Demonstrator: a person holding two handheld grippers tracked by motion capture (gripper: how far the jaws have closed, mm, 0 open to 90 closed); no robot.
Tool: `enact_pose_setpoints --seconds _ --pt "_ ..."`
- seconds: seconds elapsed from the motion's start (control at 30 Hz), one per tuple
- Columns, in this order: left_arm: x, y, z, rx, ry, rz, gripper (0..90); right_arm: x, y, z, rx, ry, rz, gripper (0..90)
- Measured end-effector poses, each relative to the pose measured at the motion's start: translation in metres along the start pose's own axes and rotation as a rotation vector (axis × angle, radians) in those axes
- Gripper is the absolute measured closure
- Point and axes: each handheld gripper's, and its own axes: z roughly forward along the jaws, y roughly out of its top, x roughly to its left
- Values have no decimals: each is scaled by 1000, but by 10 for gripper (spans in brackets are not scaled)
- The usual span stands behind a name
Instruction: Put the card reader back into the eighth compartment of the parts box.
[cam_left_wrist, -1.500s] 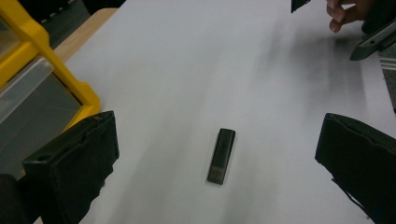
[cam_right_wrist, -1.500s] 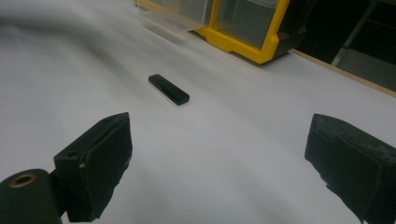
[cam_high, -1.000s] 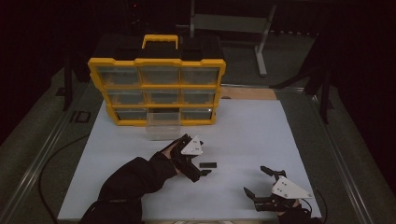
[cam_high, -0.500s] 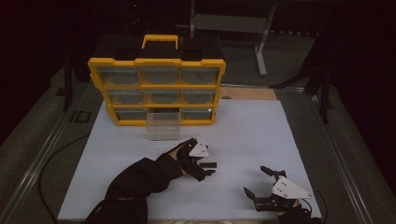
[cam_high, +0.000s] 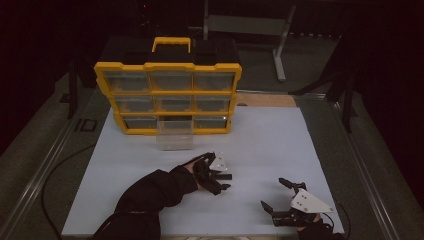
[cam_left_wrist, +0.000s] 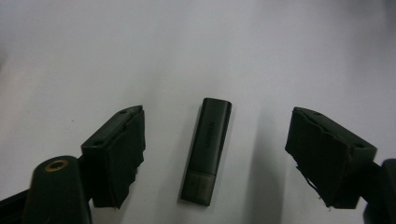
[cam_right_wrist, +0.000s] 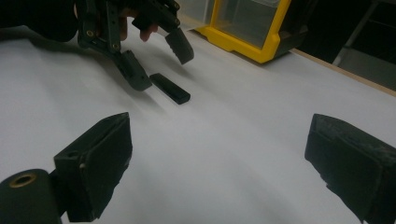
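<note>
The left hand-held gripper (cam_left_wrist: 212, 154) has just been closing, its jaws apart and not yet touching the black USB stick (cam_left_wrist: 208, 149) flat on the white worktop (cam_high: 280, 145) between them, so gripping and lifting remain, while the right hand-held gripper (cam_high: 279, 196) waits open nearby

1. The room is dark; the light falls mostly on the white worktop (cam_high: 280, 145).
2. Behind the worktop stands a grey metal frame (cam_high: 280, 35) on a grey floor (cam_high: 310, 65).
3. A metal rail (cam_high: 45, 165) runs along the left edge of the worktop.
</note>
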Motion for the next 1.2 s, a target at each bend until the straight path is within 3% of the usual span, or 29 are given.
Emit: enact_pose_setpoints --seconds 0.67,0.83,0.97,1.2 --pt "5 2 10 66 -19 2 558 0 0 0 1 -1 0 74" --pt "5 5 10 85 -4 15 607 0 0 0 5 -2 -5 74" --pt "6 7 12 95 -29 6 675 0 0 0 4 0 -7 74" --pt "9 10 13 123 -45 -2 691 0 0 0 5 0 -7 74"
